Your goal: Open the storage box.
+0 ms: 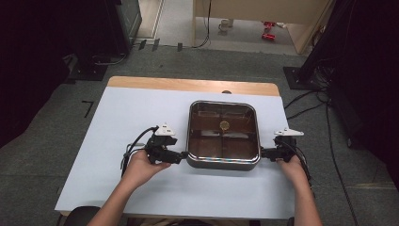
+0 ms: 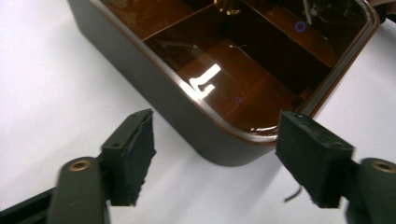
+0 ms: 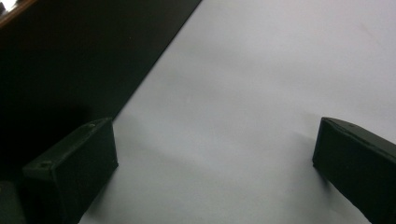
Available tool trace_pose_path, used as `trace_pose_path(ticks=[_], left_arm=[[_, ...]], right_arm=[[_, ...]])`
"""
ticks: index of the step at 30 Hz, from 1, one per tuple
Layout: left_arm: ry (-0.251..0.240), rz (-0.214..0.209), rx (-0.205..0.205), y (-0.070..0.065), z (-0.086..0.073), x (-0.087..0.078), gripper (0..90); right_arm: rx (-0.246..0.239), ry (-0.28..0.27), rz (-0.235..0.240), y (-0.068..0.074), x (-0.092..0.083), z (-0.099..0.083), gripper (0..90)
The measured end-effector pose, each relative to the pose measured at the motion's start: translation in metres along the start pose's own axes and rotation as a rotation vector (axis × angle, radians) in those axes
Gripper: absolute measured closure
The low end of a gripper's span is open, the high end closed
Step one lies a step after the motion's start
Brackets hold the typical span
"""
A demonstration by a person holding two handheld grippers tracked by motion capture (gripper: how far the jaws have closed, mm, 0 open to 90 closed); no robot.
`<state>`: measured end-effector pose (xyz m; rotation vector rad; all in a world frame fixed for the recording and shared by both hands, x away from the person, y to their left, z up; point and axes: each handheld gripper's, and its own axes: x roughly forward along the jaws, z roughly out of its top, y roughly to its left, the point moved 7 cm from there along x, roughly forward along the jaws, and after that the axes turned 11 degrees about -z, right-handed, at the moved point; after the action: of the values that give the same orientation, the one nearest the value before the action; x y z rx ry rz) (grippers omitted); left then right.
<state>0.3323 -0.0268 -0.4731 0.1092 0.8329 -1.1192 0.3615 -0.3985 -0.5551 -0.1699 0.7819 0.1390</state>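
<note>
A square dark tray (image 1: 223, 163) with rounded corners and a glossy brown inside split into compartments sits right of the middle of the white table (image 1: 136, 113). A small round golden piece (image 1: 224, 125) sits at the tray's centre. My left gripper (image 1: 182, 156) is at the tray's near left corner, open. In the left gripper view that corner of the tray (image 2: 140, 70) lies just past the left gripper (image 2: 215, 158), whose pads do not touch it. My right gripper (image 1: 263, 153) is at the near right corner, open. The tray's dark wall (image 3: 70, 56) runs beside one pad of the right gripper (image 3: 215, 158), with bare table between the pads.
A strip of wooden tabletop (image 1: 188, 84) shows along the far edge. Cables (image 1: 306, 101) and dark stands (image 1: 89, 70) lie on the grey floor around the table. The table's left half is bare white sheet.
</note>
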Motion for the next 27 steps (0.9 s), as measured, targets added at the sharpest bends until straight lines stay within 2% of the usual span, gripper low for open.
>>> trace_pose_path(ticks=[7,19,23,27], left_arm=[[0.012,-0.028,0.043,-0.002,0.022,0.010,29.8],[0.013,-0.050,0.064,0.003,0.055,0.021,30.1],[0.011,-0.057,0.084,0.003,0.065,0.028,29.9],[0.028,-0.063,0.121,0.003,0.077,0.036,29.9]], right_arm=[[0.000,0.000,-0.001,0.000,0.000,0.000,0.0],[0.000,0.001,-0.001,0.000,0.000,0.000,0.0],[0.000,0.001,-0.001,0.000,0.000,0.000,0.0],[-0.001,0.001,0.000,0.000,0.000,0.000,0.0]])
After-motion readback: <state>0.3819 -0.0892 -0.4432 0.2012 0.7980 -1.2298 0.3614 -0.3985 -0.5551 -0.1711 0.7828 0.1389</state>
